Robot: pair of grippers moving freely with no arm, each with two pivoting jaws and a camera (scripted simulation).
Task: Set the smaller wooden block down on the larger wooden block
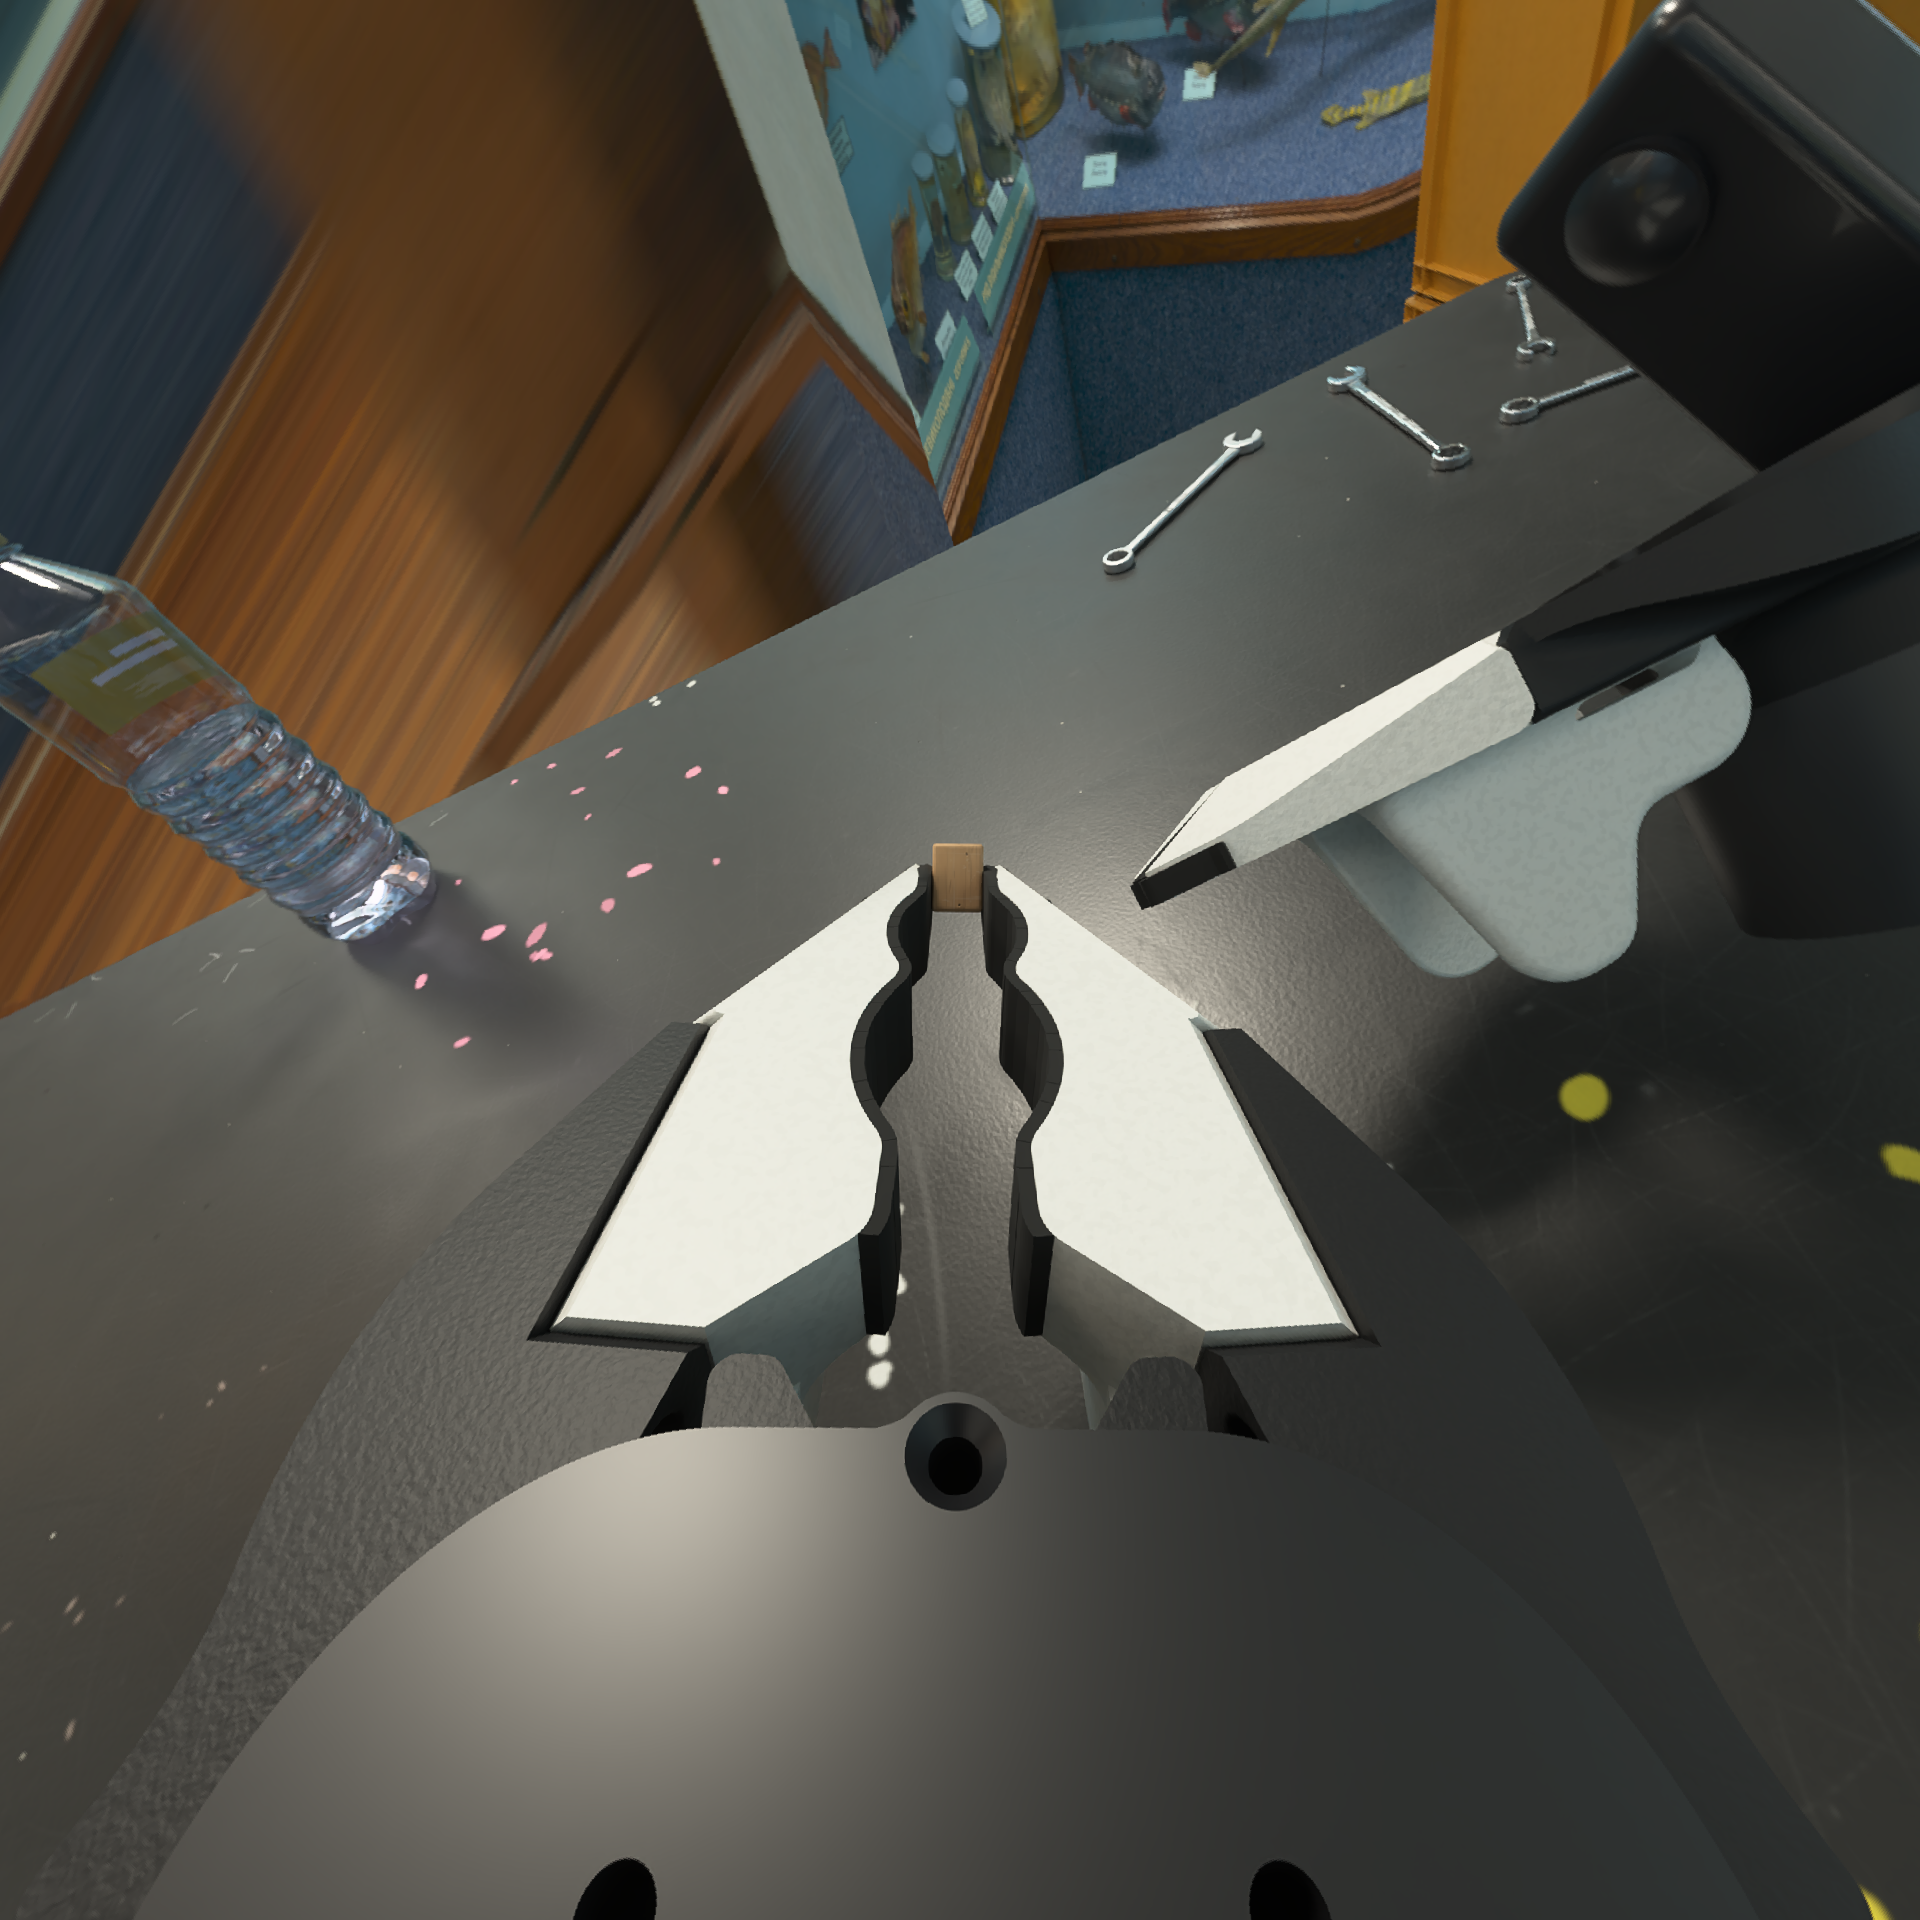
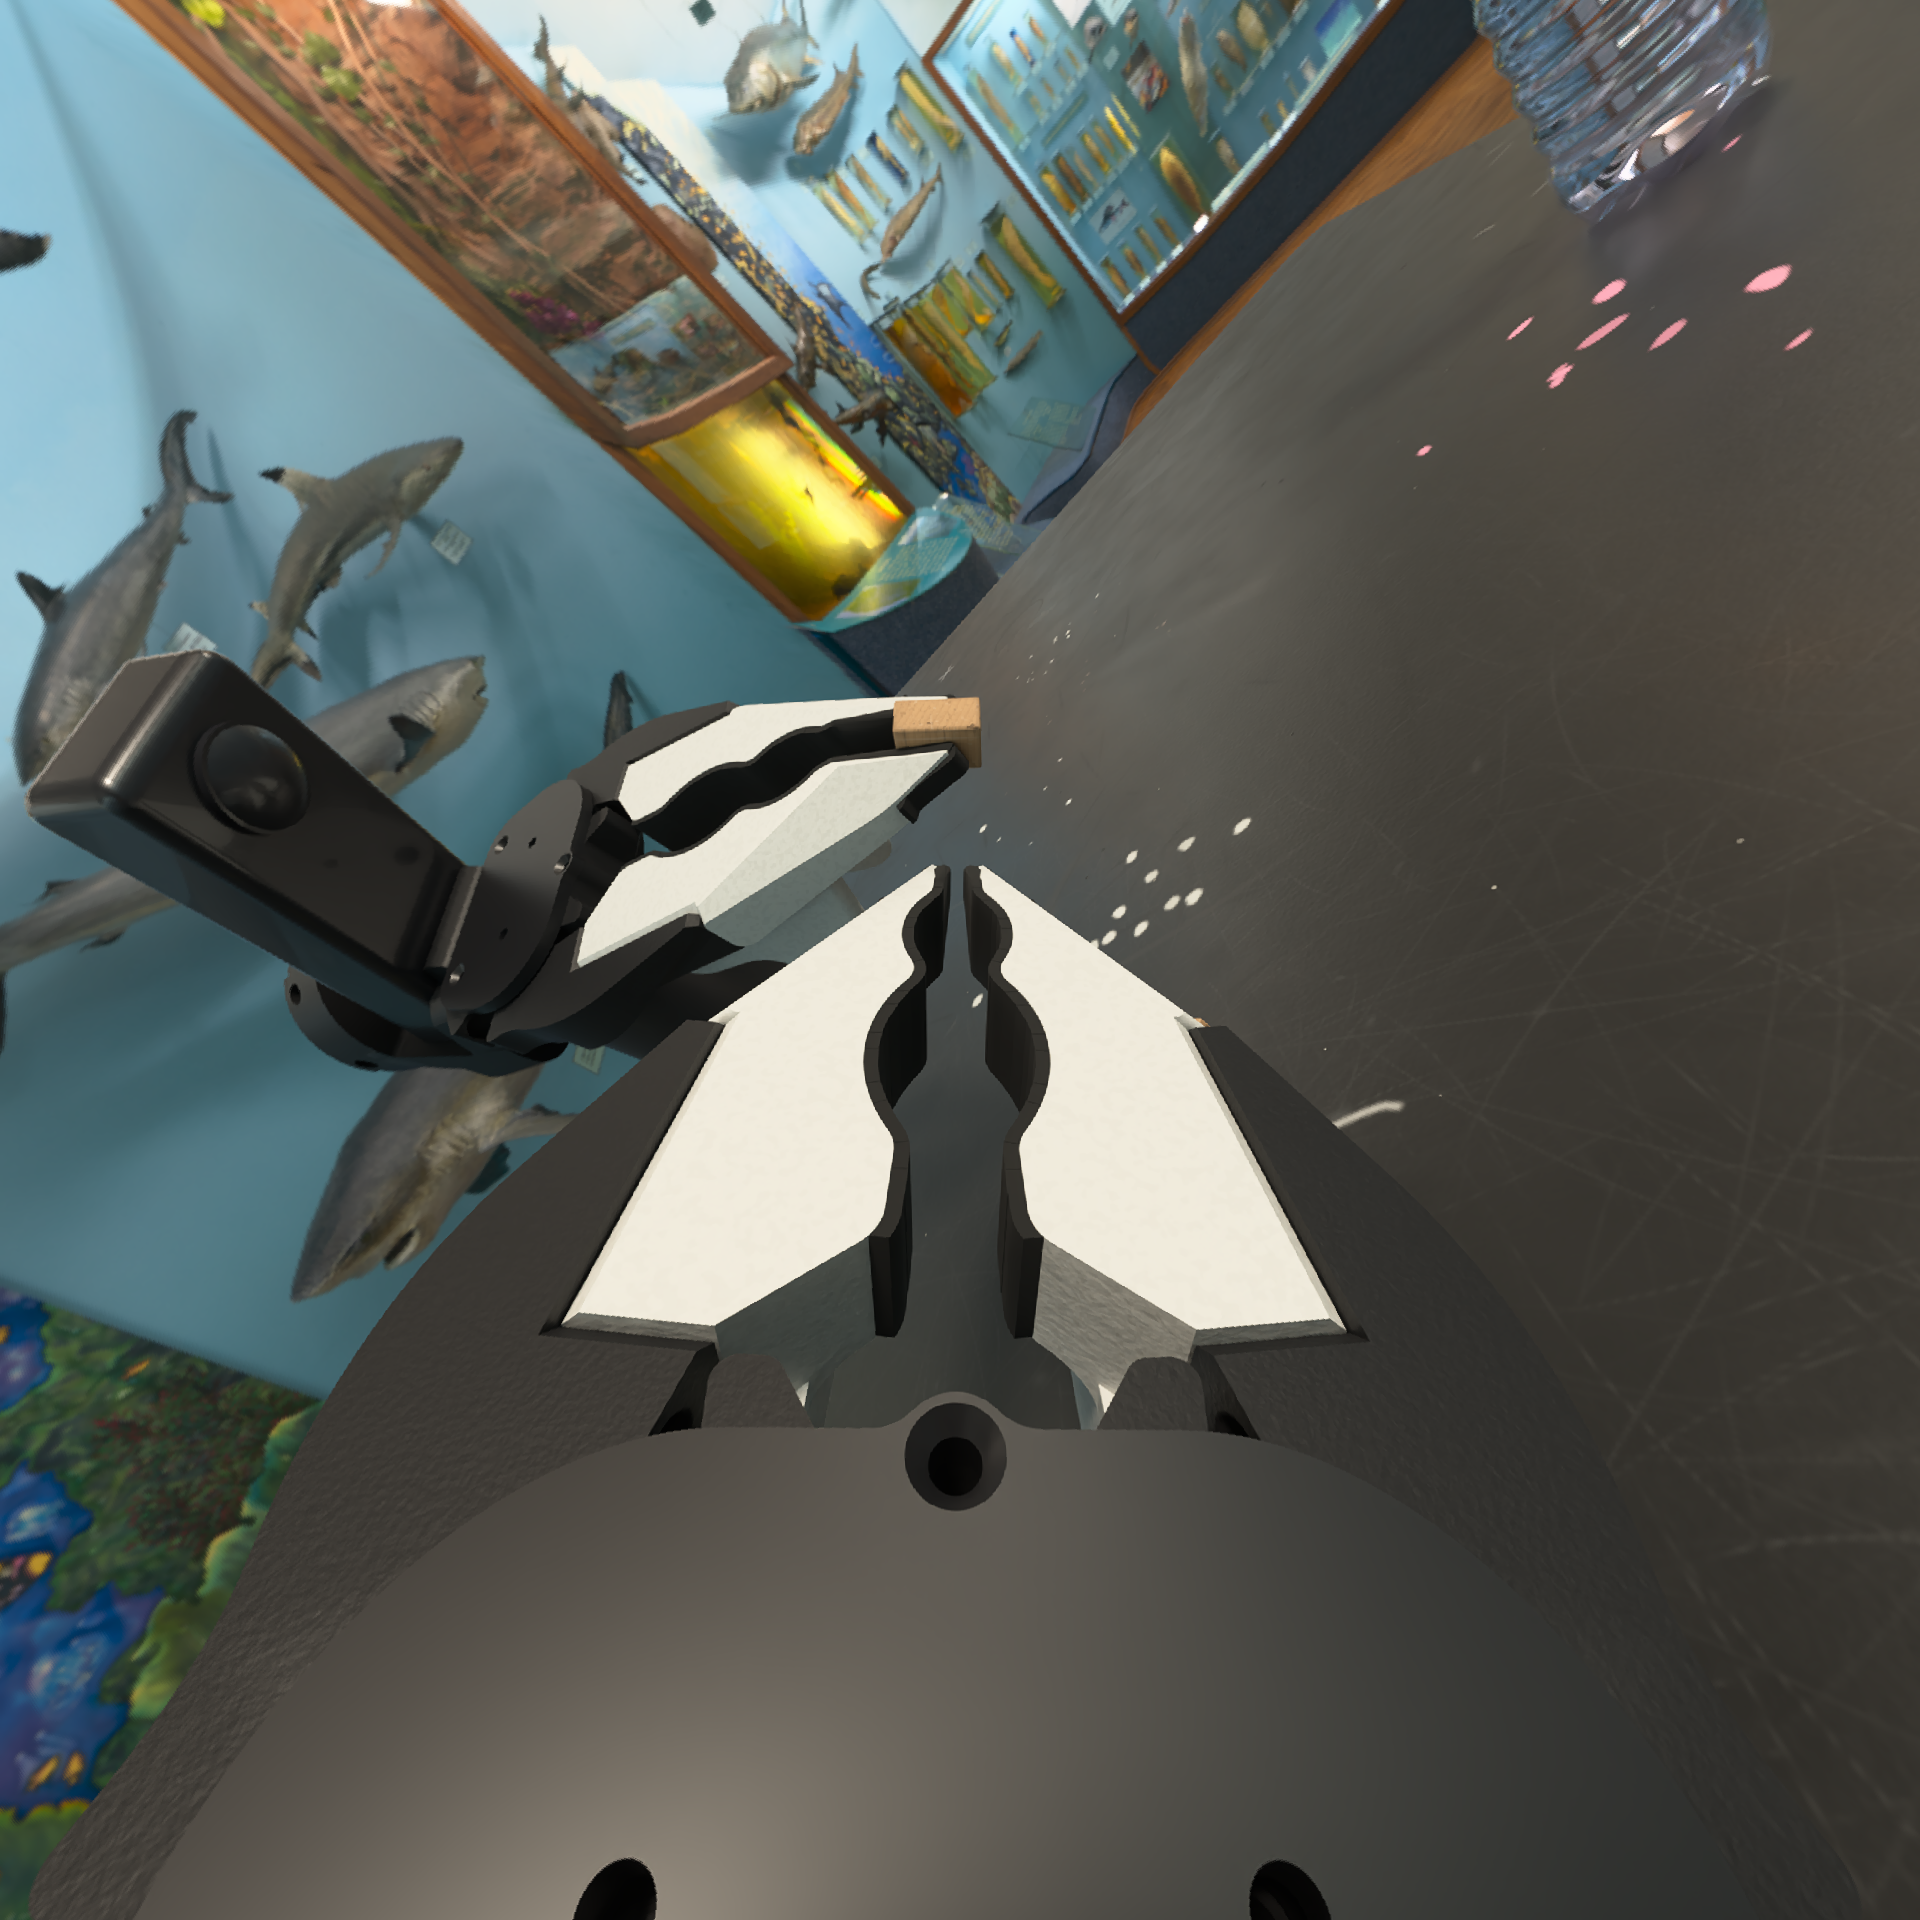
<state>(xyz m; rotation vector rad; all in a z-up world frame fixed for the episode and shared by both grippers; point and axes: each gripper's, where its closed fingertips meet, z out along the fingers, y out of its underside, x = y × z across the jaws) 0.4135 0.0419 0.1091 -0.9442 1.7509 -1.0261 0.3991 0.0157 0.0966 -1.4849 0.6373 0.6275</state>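
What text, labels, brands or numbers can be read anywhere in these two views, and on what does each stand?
Nothing is legible enough to quote.
Water bottle label: only pale bars, blurred, unreadable.
Display case placards: too small to read.
Wrenches: no marking can be made out.
Smaller wooden block: plain, no writing.
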